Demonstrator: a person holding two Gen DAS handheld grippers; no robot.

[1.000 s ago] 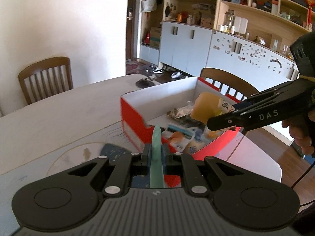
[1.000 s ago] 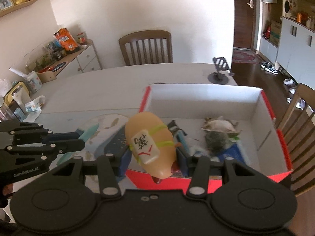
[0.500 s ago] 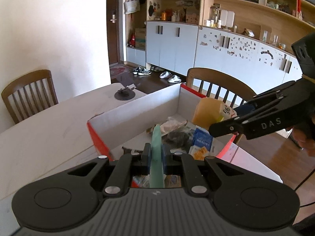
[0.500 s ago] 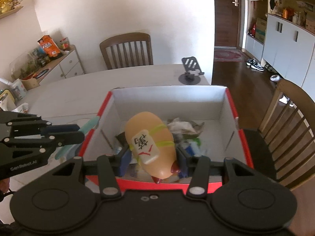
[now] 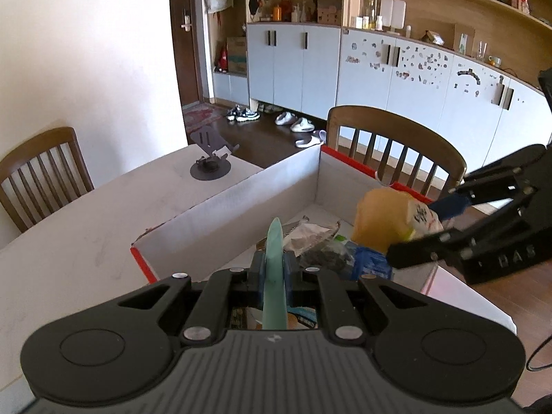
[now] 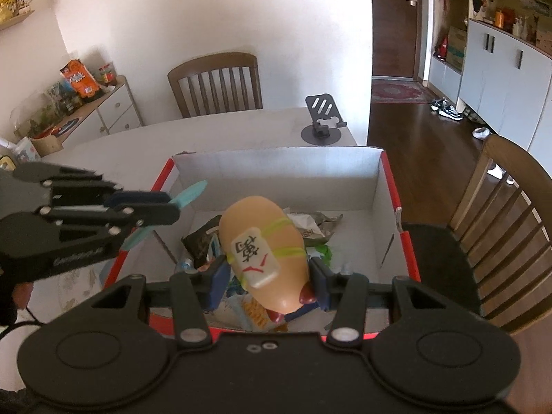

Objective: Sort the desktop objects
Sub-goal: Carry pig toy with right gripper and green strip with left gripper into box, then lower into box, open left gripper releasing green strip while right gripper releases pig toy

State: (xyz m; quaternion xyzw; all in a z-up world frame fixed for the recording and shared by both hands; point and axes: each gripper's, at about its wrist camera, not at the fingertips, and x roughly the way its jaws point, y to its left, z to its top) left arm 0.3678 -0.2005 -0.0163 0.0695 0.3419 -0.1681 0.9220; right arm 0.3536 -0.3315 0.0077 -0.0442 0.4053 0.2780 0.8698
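A red cardboard box (image 6: 393, 186) with white inner walls is sitting open on the pale surface (image 6: 241, 127), and both grippers are hanging over it. Inside the box a loose heap is lying on the floor: a crumpled silvery wrapper (image 6: 317, 224) toward the far side, a dark packet (image 6: 198, 243) at the left, a blue packet (image 5: 371, 265) and some orange-printed packaging (image 6: 255, 314) at the near edge; the smaller pieces are too jumbled to tell apart. The right gripper (image 6: 267, 276) is holding a tan, rounded squeeze toy (image 6: 265, 245) over the near half of the box, its jaws clamped on the toy's sides; a white tile with a dark character is strapped to the toy by yellow-green bands. The left gripper (image 5: 274, 269) is holding a thin pale-green strip (image 5: 275, 265) edge-on, its jaws pressed together on it, and the strip's tip is reaching over the box's left wall. In the right wrist view the strip (image 6: 188, 195) is pointing across the near-left corner of the box. Beyond the far wall a dark phone stand (image 6: 322, 120) is standing on the surface, well apart from the box, and wooden chairs (image 6: 215, 84) are standing around the surface.
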